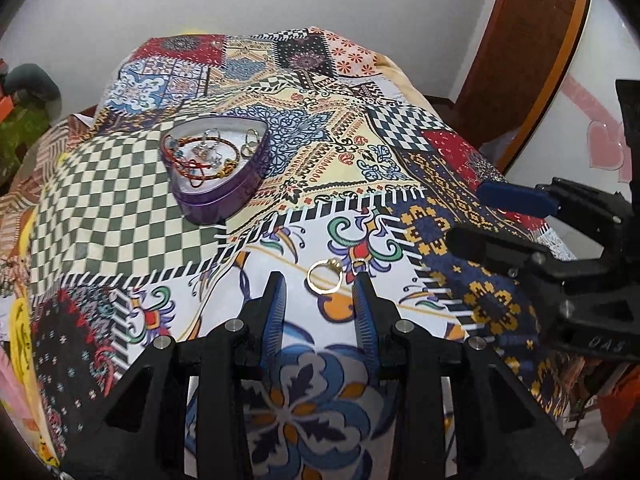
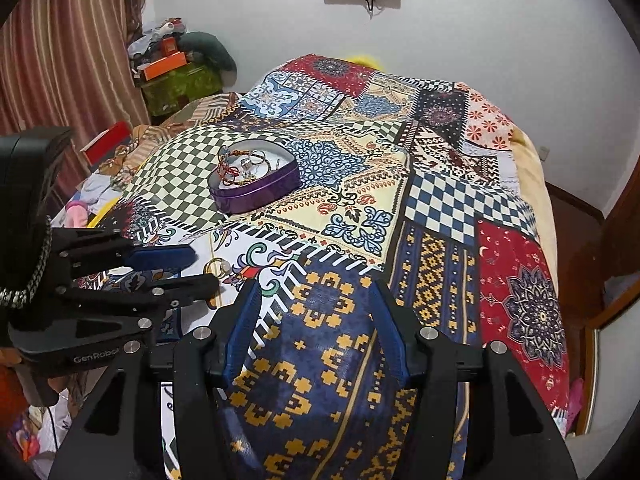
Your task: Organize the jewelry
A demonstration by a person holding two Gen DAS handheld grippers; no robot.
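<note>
A gold ring (image 1: 324,276) lies on the patterned bedspread (image 1: 344,160), just ahead of my open left gripper (image 1: 320,282) and between its fingertips. It also shows in the right wrist view (image 2: 216,267), next to the left gripper (image 2: 206,269). A purple heart-shaped tin (image 1: 214,166) holds bracelets and rings further back on the left; it also shows in the right wrist view (image 2: 256,186). My right gripper (image 2: 314,292) is open and empty above the blue and yellow patch; in the left wrist view it (image 1: 464,218) hovers at the right.
The bedspread (image 2: 440,200) covers a bed that drops off at the right. A cluttered green-covered stand (image 2: 180,84) and a curtain (image 2: 64,48) are at the far left. A wooden door frame (image 1: 532,52) stands at the right.
</note>
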